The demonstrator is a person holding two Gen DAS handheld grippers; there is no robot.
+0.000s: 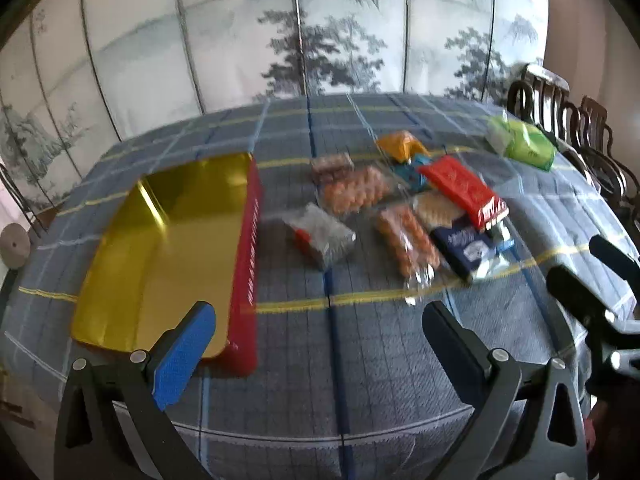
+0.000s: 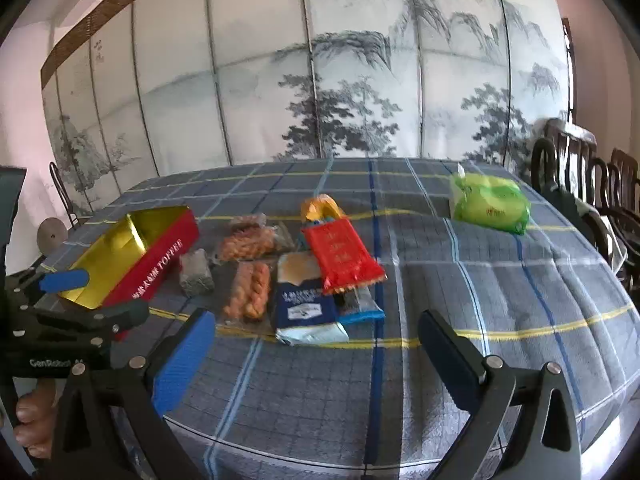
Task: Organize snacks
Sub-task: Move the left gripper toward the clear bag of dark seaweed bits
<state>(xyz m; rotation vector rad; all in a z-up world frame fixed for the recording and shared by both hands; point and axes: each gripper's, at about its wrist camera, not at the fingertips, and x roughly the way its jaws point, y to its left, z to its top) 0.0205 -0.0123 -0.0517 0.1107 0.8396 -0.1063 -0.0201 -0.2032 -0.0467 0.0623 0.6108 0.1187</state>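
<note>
A red tin [image 1: 248, 248] with a gold inside lies open and empty at the table's left; it also shows in the right wrist view [image 2: 160, 268]. Several snack packets lie beside it: a red packet [image 1: 460, 188] [image 2: 340, 256], a dark blue packet [image 1: 464, 252] [image 2: 306, 308], orange twisted snacks [image 1: 408, 240] [image 2: 250, 290], and a silver packet [image 1: 324, 234] [image 2: 196, 272]. My left gripper [image 1: 316, 348] is open and empty above the near table edge. My right gripper [image 2: 316, 356] is open and empty, to the right of the left one.
A green bag [image 1: 524, 144] [image 2: 490, 204] lies apart at the far right of the checked tablecloth [image 2: 500, 300]. Dark wooden chairs [image 2: 592, 184] stand along the right side. A painted folding screen [image 2: 320, 80] stands behind the table.
</note>
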